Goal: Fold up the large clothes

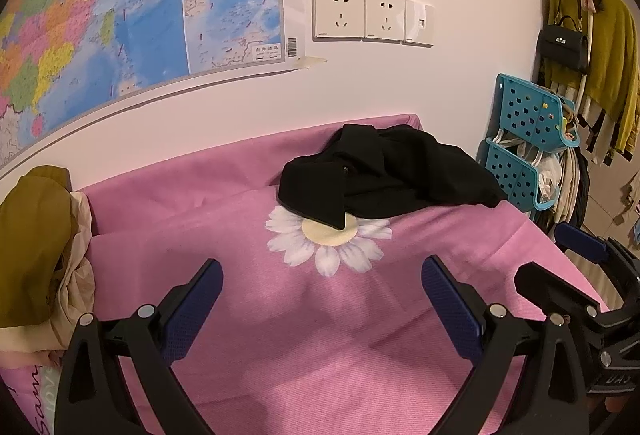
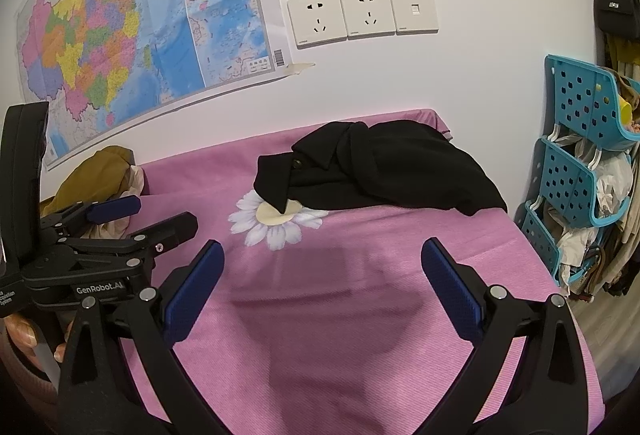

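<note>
A crumpled black garment point(image 1: 384, 171) with a collar and a button lies at the far side of the pink cloth-covered table point(image 1: 224, 235), partly over a printed daisy point(image 1: 328, 235). It also shows in the right wrist view point(image 2: 380, 171). My left gripper point(image 1: 322, 275) is open and empty, held above the pink cloth well short of the garment. My right gripper point(image 2: 322, 259) is open and empty too, beside the left one. The right gripper shows at the right edge of the left wrist view point(image 1: 568, 259). The left gripper shows at the left of the right wrist view point(image 2: 148, 215).
A pile of olive and beige clothes point(image 1: 36, 247) sits at the table's left end. A blue perforated rack point(image 2: 580, 171) with stuffed items stands right of the table. Hanging clothes and a black handbag point(image 1: 564, 43) are at far right. A map and wall sockets point(image 1: 372, 15) are behind.
</note>
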`<act>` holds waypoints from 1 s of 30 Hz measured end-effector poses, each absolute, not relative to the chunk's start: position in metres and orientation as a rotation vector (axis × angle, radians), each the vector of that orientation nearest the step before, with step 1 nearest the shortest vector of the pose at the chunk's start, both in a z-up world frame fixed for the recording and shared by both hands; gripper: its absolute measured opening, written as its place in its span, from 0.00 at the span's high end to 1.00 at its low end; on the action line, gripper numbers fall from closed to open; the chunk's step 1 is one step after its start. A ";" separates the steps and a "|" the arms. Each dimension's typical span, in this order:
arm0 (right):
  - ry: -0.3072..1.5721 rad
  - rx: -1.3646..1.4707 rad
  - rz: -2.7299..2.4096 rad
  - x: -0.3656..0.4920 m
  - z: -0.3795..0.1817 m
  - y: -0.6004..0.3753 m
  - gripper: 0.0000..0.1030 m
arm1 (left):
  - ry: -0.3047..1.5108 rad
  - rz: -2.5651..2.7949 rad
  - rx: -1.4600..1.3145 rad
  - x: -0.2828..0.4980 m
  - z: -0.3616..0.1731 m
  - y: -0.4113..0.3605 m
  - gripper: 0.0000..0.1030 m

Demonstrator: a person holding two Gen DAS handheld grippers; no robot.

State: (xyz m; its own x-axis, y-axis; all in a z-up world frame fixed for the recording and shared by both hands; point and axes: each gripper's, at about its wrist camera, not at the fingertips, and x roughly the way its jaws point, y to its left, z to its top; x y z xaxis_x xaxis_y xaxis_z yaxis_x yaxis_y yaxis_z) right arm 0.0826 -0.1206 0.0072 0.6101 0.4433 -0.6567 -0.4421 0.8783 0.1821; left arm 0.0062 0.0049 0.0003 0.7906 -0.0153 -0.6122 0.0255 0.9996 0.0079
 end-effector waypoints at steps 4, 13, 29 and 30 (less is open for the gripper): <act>0.759 0.002 0.513 0.083 0.007 -0.120 0.06 | 0.657 -0.022 0.016 0.006 0.000 0.005 0.07; 0.757 0.002 0.517 0.083 0.008 -0.119 0.06 | 0.656 -0.020 0.017 0.005 -0.001 0.005 0.07; 0.761 0.002 0.519 0.084 0.009 -0.117 0.06 | 0.664 -0.024 0.006 0.007 0.000 0.008 0.07; 0.762 0.002 0.521 0.085 0.009 -0.117 0.06 | 0.663 -0.023 0.005 0.007 0.000 0.009 0.07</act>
